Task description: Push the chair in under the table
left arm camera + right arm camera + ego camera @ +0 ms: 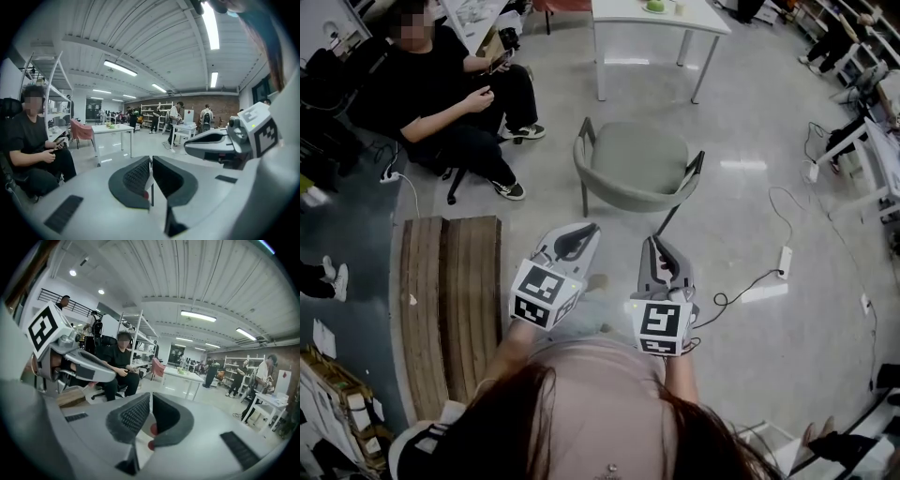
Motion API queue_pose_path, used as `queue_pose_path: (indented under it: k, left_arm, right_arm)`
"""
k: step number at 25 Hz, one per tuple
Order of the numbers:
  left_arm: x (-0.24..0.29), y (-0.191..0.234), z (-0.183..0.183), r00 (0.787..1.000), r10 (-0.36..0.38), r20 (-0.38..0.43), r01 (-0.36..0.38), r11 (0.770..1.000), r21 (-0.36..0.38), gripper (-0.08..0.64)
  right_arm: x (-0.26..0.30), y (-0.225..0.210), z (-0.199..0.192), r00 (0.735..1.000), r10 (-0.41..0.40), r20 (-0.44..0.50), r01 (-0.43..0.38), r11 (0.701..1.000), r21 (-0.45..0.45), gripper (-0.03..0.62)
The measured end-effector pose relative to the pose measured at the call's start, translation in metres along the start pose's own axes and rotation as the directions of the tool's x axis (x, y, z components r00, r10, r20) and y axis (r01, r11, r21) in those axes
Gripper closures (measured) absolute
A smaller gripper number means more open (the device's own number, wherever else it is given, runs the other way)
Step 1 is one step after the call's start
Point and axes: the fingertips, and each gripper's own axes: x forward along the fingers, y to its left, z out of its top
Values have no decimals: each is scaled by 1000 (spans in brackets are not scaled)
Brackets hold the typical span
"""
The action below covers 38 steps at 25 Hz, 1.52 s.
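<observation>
A grey-green chair (634, 157) with dark legs stands on the floor in the head view, its curved back towards me. Beyond it is a white table (630, 13) with a green thing on top; a stretch of floor lies between them. My left gripper (585, 230) and right gripper (655, 244) are side by side just short of the chair's back, both shut and empty, touching nothing. The left gripper view shows shut jaws (151, 163) and the table (112, 129) far off. In the right gripper view the jaws (151, 400) are shut, and the table (186, 375) lies ahead.
A person in black (441, 94) sits on an office chair left of the grey-green chair. A wooden bench (450, 300) lies at my left. A power strip with cable (784, 261) is on the floor at right. A pink chair (80, 129) stands by the table.
</observation>
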Motion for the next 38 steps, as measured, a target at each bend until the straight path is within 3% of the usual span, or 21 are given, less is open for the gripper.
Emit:
queue_pose_path:
  k: [11,23,34,38]
  left_arm:
    - [52,48,-18,994,-65,-88,68,997,32,514]
    - [97,88,-29,981,-137,-136,148,986,72,491]
    - [129,93,-56,956,-171,-240,218,958,186,449]
    - [141,97,-64,950,-166,-264,219,957,189,437]
  right_arm:
    - [64,0,-13,994,-3,-112,-4,998,-56,568]
    - [123,-4,-18,986,-43,-163,30,996,-80,546]
    - [156,-4,-54,966,0,-258,-42,987,-156,468]
    - [170,-1,-64,955,44,-294,-93,983,-156,448]
